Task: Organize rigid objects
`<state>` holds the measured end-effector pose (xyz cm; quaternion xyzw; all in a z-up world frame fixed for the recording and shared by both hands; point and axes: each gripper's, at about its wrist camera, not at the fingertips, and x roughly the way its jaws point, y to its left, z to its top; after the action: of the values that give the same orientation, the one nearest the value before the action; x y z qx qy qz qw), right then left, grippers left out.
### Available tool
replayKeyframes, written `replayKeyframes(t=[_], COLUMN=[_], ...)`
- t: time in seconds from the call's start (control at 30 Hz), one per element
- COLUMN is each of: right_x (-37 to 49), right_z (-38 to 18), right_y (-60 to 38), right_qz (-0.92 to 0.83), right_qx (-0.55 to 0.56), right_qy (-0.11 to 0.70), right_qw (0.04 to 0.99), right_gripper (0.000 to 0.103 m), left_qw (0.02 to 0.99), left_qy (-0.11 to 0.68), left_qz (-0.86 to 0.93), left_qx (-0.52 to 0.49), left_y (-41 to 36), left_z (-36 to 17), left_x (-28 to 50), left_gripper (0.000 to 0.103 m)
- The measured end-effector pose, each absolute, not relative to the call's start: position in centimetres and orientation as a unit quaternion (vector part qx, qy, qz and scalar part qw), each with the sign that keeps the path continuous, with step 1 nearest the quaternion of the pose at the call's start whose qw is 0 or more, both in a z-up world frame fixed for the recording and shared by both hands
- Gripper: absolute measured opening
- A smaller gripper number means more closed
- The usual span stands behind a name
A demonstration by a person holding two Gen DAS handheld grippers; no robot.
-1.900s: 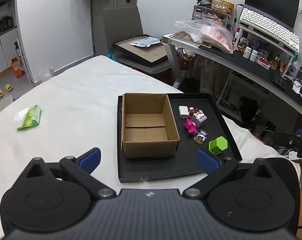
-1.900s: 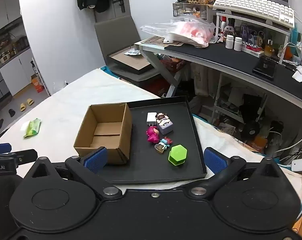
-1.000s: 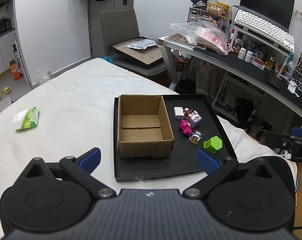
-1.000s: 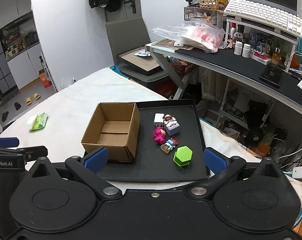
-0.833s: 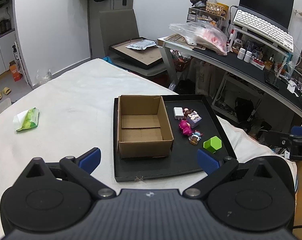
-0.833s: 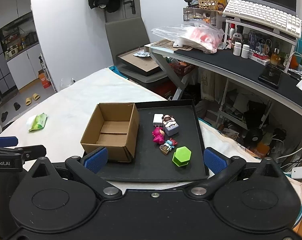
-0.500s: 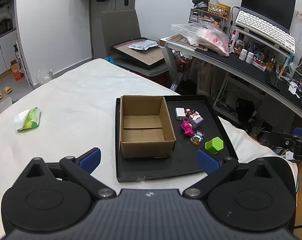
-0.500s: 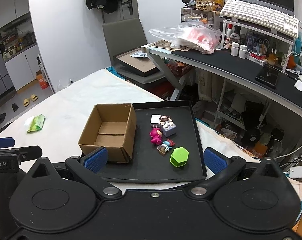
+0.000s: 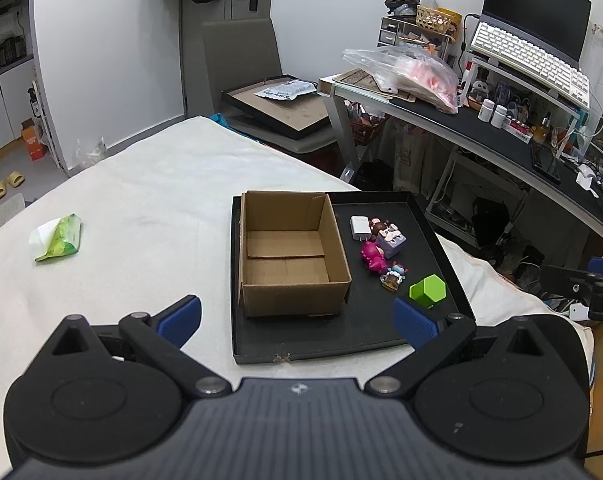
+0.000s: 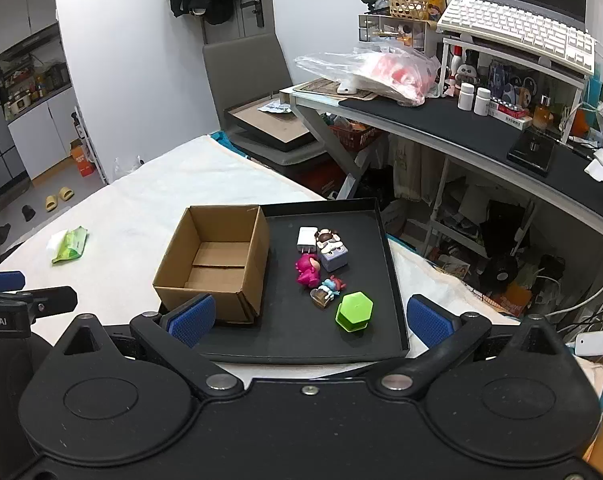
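Note:
A black tray [image 9: 333,340] [image 10: 301,344] lies on the white table and bears an empty cardboard box [image 9: 289,252] [image 10: 217,260] on its left half. To the box's right lie a white charger [image 9: 359,227] [image 10: 306,238], a figure on a lilac cube [image 9: 389,237] [image 10: 331,254], a pink figure [image 9: 372,256] [image 10: 307,270], a small blue-haired figure [image 9: 393,274] [image 10: 327,290] and a green hexagonal block [image 9: 427,291] [image 10: 353,312]. My left gripper [image 9: 297,318] hovers open before the tray's near edge. My right gripper [image 10: 307,320] is open too, held above the tray's near part. Neither holds anything.
A green and white wipes packet [image 9: 57,238] [image 10: 69,245] lies on the table at the left. A chair [image 9: 241,64] with a framed board [image 9: 281,108] stands beyond the table. A cluttered desk [image 9: 481,136] with a keyboard [image 9: 529,62] runs along the right.
Both views have shifted only slightly, the right gripper drifting a little nearer the tray. The objects on the tray have not moved and both grippers remain open.

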<state>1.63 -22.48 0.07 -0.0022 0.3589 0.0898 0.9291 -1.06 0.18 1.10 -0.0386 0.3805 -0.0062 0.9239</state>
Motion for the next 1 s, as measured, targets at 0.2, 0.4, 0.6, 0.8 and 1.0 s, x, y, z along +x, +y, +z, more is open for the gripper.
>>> replayKeyframes(t=[0.2, 0.4, 0.6, 0.8, 1.0], right_x=[1.62, 1.56, 1.48, 1.39, 1.59], right_z=[0.09, 0.10, 0.07, -0.01, -0.42], right_y=[-22.89, -23.30, -23.38, -23.06, -22.96], right_qz=[0.091, 0.089, 0.093, 0.098, 0.099], right_qx=[-0.002, -0.001, -0.001, -0.009, -0.006], right_qy=[0.360, 0.360, 0.362, 0.362, 0.366], right_qw=[0.929, 0.929, 0.928, 0.927, 0.925], right_gripper=[0.103, 0.103, 0.103, 0.103, 0.103], left_qw=[0.924, 0.925, 0.927, 0.926, 0.925], left_qy=[0.380, 0.379, 0.374, 0.375, 0.374], left_qz=[-0.004, -0.004, -0.004, 0.003, -0.004], left_qx=[-0.031, -0.033, -0.040, -0.045, -0.059], left_y=[0.08, 0.01, 0.24, 0.36, 0.88], left_z=[1.30, 1.34, 1.22, 1.03, 0.59], left_x=[-1.06, -1.06, -1.17, -1.29, -1.29], left_gripper=[0.102, 0.102, 0.102, 0.102, 0.102])
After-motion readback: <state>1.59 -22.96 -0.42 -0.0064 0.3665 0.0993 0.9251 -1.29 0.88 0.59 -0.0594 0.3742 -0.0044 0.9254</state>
